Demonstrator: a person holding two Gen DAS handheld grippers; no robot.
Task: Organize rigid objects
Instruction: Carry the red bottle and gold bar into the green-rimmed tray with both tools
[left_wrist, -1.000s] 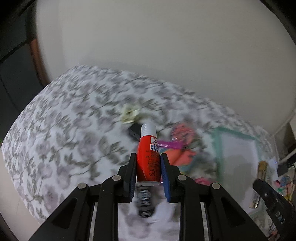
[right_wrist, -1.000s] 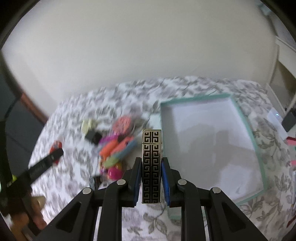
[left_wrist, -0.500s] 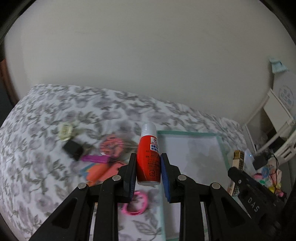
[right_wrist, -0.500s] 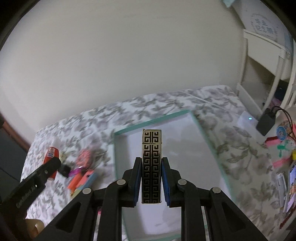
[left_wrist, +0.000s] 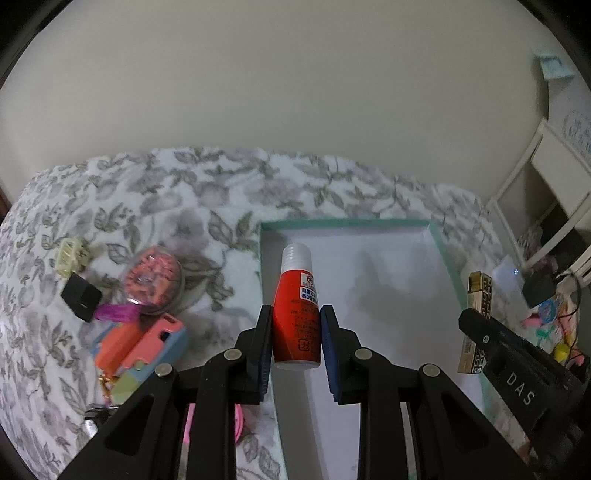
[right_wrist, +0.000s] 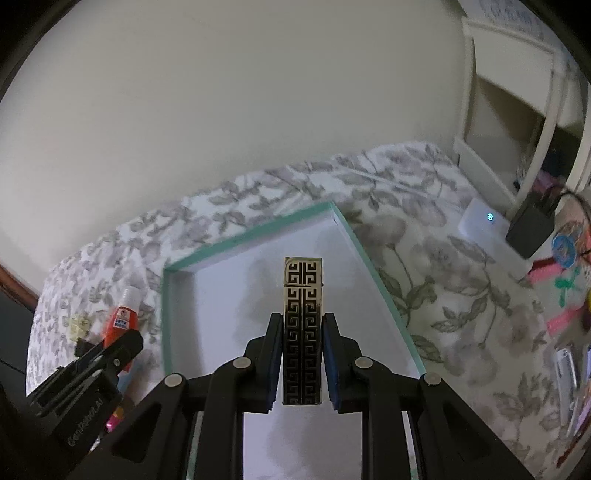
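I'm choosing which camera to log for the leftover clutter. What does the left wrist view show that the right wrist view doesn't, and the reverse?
Only the left wrist view clearly shows the black cube, round pink-filled clear case and orange-and-pink block lying on the bedspread. Only the right wrist view shows the white device with a lit digit and black plug adapter. Both show the empty teal-rimmed white tray, the red white-capped bottle in the left tool, and the gold-and-black patterned lighter in the right tool.

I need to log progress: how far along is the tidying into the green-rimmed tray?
Nothing done yet: the tray holds nothing. In hand: the left gripper holds a red bottle, the right gripper a patterned lighter, both over the tray. Left: the pile of small items on the bedspread.
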